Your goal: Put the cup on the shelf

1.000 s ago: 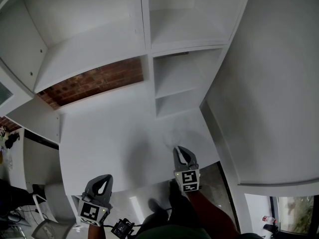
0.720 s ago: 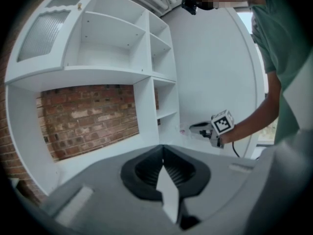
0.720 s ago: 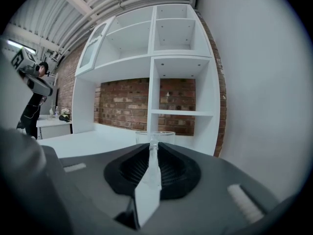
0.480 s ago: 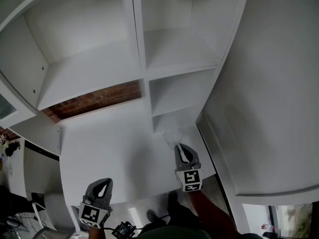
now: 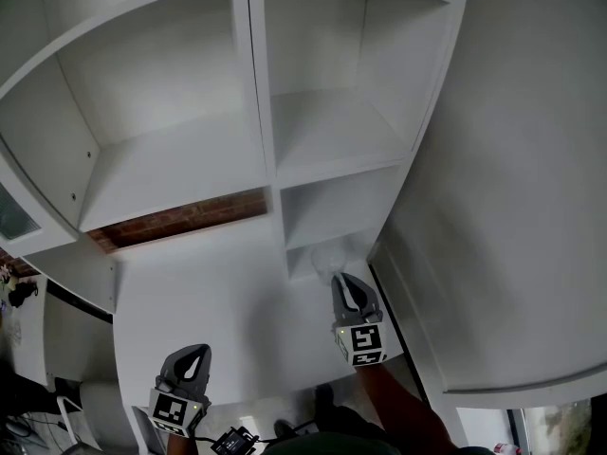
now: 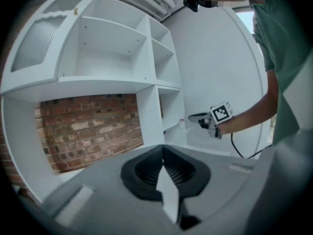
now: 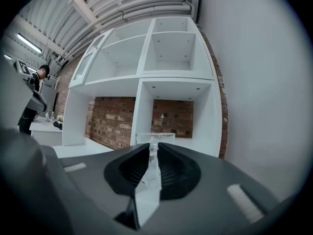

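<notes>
A clear plastic cup point(image 5: 329, 254) hangs just in front of the white shelf unit's point(image 5: 268, 150) lowest right compartment point(image 5: 327, 200). My right gripper point(image 5: 343, 283) is shut on its wall. In the right gripper view the cup's rim point(image 7: 155, 136) shows just past the jaws, with the wall pinched between the pads and the brick-backed compartment point(image 7: 172, 117) ahead. My left gripper point(image 5: 193, 355) hovers lower left over the desk, shut on nothing; its jaws meet at the tip point(image 6: 163, 156). The left gripper view also shows the right gripper point(image 6: 196, 121) with the cup point(image 6: 182, 125) at the shelf.
A white desk top point(image 5: 209, 292) runs under the shelves, with a strip of brick wall point(image 5: 180, 218) behind it. A plain white wall point(image 5: 512, 178) closes the right side. A person point(image 7: 33, 99) stands at a counter far left in the right gripper view.
The right gripper has carried the cup forward, up to the lowest right compartment. The head view has tilted up, showing more shelves. The left gripper has stayed low at the left.
</notes>
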The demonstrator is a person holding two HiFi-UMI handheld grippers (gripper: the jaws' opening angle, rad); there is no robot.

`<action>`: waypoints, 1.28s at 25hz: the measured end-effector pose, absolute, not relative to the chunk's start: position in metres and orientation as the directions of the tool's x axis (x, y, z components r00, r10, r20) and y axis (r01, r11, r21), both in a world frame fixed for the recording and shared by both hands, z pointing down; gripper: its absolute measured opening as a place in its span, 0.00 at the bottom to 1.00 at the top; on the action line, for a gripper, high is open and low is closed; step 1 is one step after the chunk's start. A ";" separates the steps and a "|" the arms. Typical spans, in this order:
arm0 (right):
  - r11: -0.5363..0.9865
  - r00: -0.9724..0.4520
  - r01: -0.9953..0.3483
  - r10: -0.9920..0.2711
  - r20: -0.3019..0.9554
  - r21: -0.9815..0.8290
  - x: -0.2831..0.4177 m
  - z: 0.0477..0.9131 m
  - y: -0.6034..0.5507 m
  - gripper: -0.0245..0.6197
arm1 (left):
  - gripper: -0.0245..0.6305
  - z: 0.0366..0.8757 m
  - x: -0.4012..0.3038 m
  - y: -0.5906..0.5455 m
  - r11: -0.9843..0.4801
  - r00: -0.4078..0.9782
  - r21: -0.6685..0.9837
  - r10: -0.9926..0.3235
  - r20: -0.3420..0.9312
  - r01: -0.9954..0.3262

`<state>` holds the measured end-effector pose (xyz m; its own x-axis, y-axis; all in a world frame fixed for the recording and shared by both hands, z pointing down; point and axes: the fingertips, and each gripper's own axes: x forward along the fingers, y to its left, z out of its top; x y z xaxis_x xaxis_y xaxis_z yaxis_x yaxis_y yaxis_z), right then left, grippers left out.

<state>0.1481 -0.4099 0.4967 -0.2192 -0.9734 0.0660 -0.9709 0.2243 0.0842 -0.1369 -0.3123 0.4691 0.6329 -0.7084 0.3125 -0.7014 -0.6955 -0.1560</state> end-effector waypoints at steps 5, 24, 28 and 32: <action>0.230 -0.228 -0.969 -0.973 0.034 0.091 0.156 0.477 -0.424 0.12 | 0.04 0.455 -0.134 -0.321 -0.673 0.618 -0.168 -0.733 0.285 -0.720; 0.268 -0.272 -0.958 -0.962 -0.027 0.106 0.182 0.439 -0.482 0.12 | 0.04 0.429 -0.127 -0.347 -0.587 0.542 -0.217 -0.807 0.236 -0.780; 0.274 -0.277 -0.957 -0.961 -0.023 0.101 0.185 0.442 -0.490 0.12 | 0.04 0.428 -0.126 -0.350 -0.576 0.531 -0.220 -0.815 0.233 -0.787; 0.275 -0.278 -0.957 -0.960 -0.017 0.094 0.187 0.447 -0.494 0.12 | 0.04 0.426 -0.125 -0.353 -0.571 0.525 -0.221 -0.818 0.233 -0.791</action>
